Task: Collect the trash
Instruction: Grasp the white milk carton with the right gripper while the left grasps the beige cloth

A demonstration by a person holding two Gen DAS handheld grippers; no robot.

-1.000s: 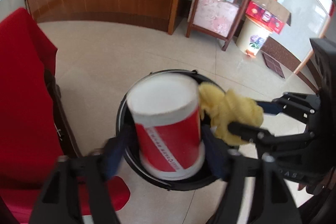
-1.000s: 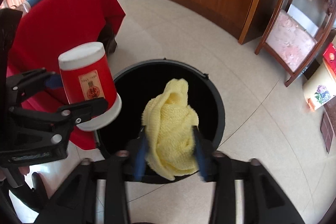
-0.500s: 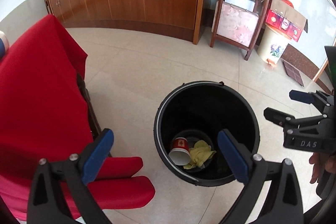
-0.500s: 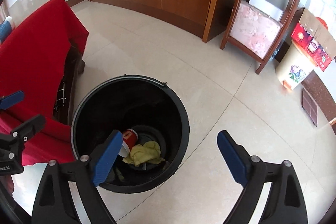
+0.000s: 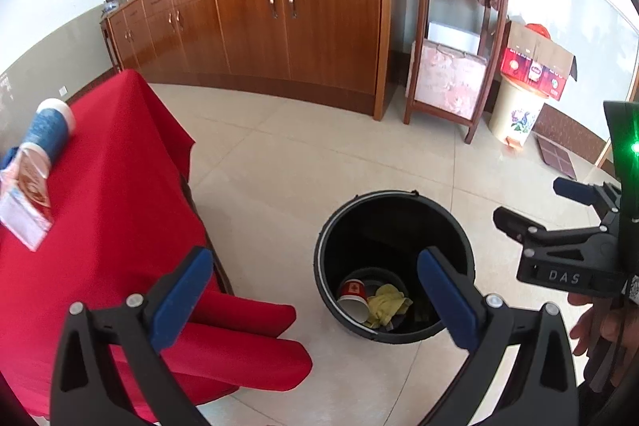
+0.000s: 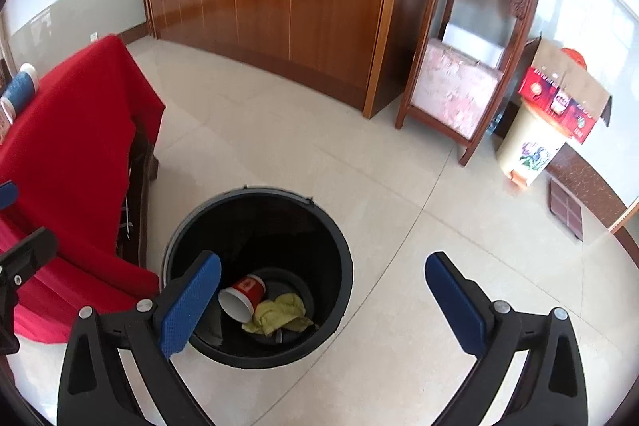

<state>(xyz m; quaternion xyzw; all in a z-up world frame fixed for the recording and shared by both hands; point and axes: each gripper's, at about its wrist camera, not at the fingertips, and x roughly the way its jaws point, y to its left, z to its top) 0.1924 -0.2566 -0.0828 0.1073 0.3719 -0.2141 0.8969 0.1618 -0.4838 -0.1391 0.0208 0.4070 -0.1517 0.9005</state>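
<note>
Red cup (image 6: 243, 296) on its side, crumpled yellow cloth (image 6: 281, 318), black bin (image 6: 255, 350)

A black bin (image 5: 393, 266) on the tiled floor (image 5: 299, 162), holding a red paper cup (image 5: 353, 296) beside a yellow cloth (image 5: 387, 308), is framed by the wide-spread left gripper (image 5: 315, 300), with a red-draped table (image 5: 100, 186) alongside.

Both claws (image 5: 311, 290) (image 6: 323, 298) spread wide, unloaded
</note>
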